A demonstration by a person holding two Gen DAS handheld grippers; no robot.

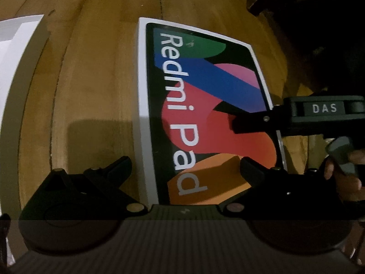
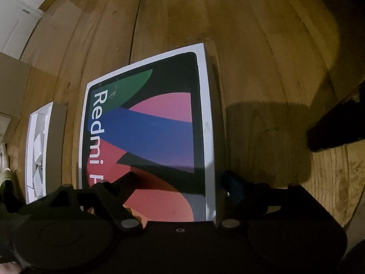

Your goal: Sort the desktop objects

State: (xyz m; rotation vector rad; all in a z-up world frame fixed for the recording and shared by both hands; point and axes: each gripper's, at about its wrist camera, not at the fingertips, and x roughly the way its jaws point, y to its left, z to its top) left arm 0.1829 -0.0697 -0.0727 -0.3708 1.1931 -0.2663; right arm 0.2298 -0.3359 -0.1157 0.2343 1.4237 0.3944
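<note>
A white Redmi Pad box lid [image 1: 205, 105] with a colourful print lies flat on the wooden table [image 1: 95, 73]. My left gripper [image 1: 186, 166] is open, its fingers spread over the lid's near end. My right gripper [image 2: 180, 178] is open too, straddling the lid's [image 2: 148, 132] near right edge. In the left wrist view the right gripper's finger [image 1: 251, 123], marked DAS, reaches over the lid's right side. The open white box base [image 2: 38, 150] lies left of the lid.
The white box base also shows at the left edge of the left wrist view [image 1: 16, 86]. A dark object [image 2: 337, 127] sits at the table's right. Cardboard pieces [image 2: 16, 86] lie at the far left. Bare wood [image 2: 228, 22] stretches beyond the lid.
</note>
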